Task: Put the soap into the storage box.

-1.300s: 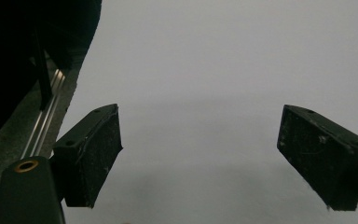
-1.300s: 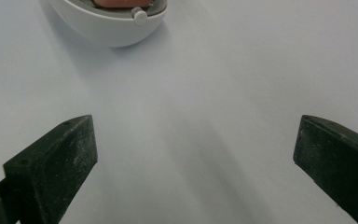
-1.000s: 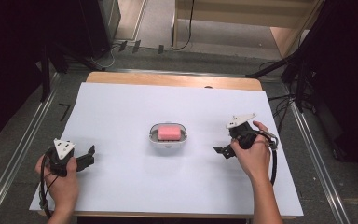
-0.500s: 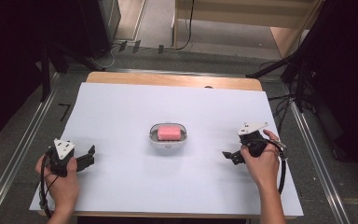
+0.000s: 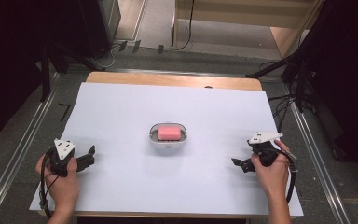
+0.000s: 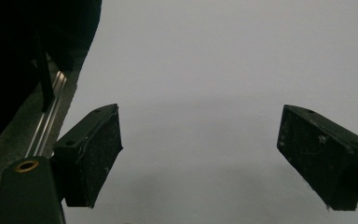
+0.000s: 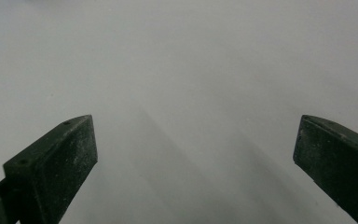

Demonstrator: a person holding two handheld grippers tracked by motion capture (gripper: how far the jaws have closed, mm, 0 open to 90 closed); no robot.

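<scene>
A pink block (image 5: 169, 132), probably a soap bar or sponge, lies in a small white oval dish (image 5: 168, 143) at the middle of the white tabletop (image 5: 121, 107); it looks light, perhaps slippery or soft, and would best be pinched across its short sides from above, the dish's low rim leaving little room. Both claws, left (image 5: 89, 156) and right (image 5: 240, 163), rest wide apart and empty near the front corners, well away from it. Each gripper view shows only spread jaws over bare sheet, whereas the high view shows the dish.
</scene>
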